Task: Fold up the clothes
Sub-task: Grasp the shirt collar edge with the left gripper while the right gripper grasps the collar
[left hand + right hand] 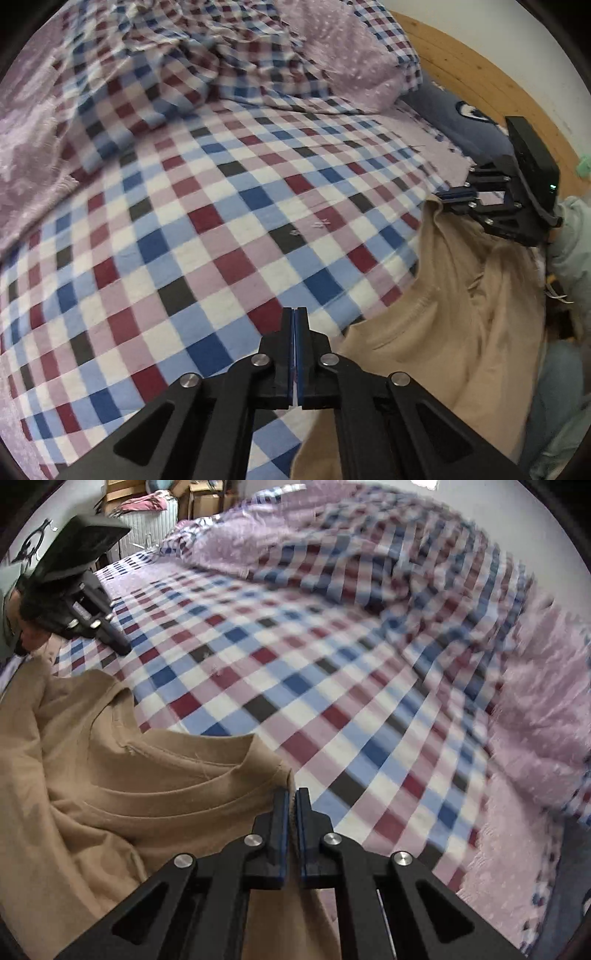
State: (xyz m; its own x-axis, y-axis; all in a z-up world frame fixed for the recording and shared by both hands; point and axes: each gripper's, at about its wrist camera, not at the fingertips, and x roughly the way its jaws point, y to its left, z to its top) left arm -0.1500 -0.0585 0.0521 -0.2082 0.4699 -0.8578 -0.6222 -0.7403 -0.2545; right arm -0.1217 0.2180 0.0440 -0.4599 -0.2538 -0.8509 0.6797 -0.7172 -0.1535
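A tan T-shirt (454, 314) hangs bunched over the near edge of a bed; its ribbed collar (177, 779) faces up in the right wrist view. My right gripper (291, 794) is shut on the shirt's shoulder edge beside the collar; it also shows in the left wrist view (448, 195), pinching a raised corner of the cloth. My left gripper (294, 314) has its jaws pressed together, with the shirt lying just to its right and under it; whether cloth is caught between them is not visible. In the right wrist view the left gripper (123, 648) sits above the shirt's far corner.
The bed is covered by a checked sheet (229, 206) in red, blue, white and black. A rumpled checked and lilac duvet (229, 62) lies at the far side. A wooden headboard (491, 77) and a blue pillow (461, 114) are at right. Boxes and a white suitcase (151, 524) stand beyond the bed.
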